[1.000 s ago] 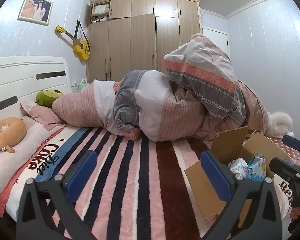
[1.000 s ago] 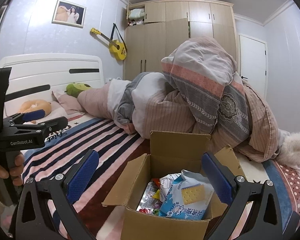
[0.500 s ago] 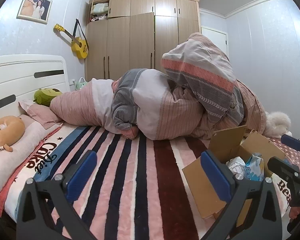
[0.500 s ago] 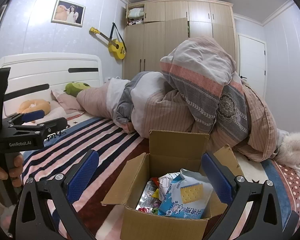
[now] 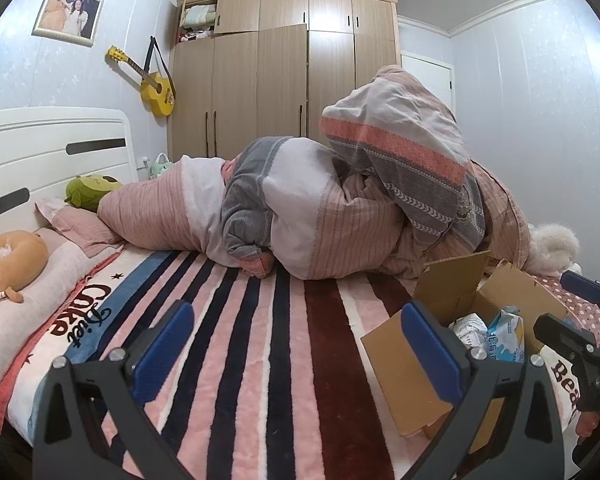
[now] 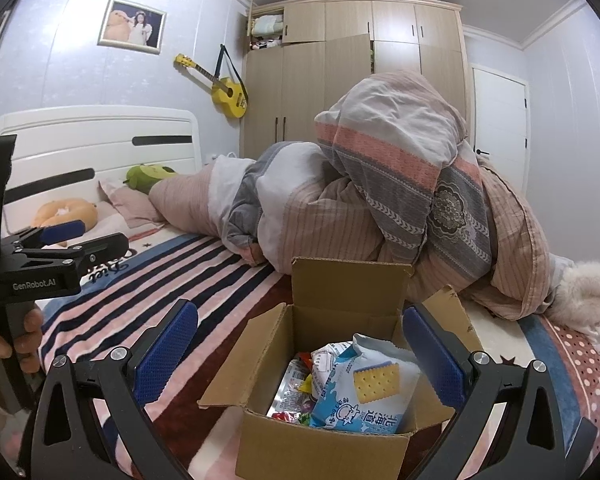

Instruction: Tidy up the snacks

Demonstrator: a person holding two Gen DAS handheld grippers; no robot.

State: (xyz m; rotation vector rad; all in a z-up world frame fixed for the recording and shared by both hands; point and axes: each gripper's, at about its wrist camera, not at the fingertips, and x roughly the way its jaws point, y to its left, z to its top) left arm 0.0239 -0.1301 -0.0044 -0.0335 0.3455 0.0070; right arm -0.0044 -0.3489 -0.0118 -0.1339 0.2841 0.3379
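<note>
Cardboard box [image 6: 324,446]: open, flaps up, standing on the striped blanket [image 5: 260,344] at the near right part of the bed; seen from the right wrist view it sits directly between the right gripper's fingers

Contents: blue-and-white cracker packet [image 6: 366,392] upright at the right of the box, leaning over several smaller wrappers [image 6: 296,386] at the left; individual types not legible

Right gripper [image 6: 300,354]: jaws wide apart, empty, poised just above and on the near side of the box

Left gripper [image 5: 296,344]: jaws wide apart, empty, over bare blanket to the left of the box, well apart from the packet

Other items: heaped duvet [image 5: 340,208] far across the bed, just behind the box; white plush toy [image 6: 584,296] at far right; green plush [image 5: 90,192] and orange plush [image 5: 10,258] by the headboard; yellow guitar [image 5: 156,86] on the wall; wardrobe [image 5: 284,76] beyond
</note>
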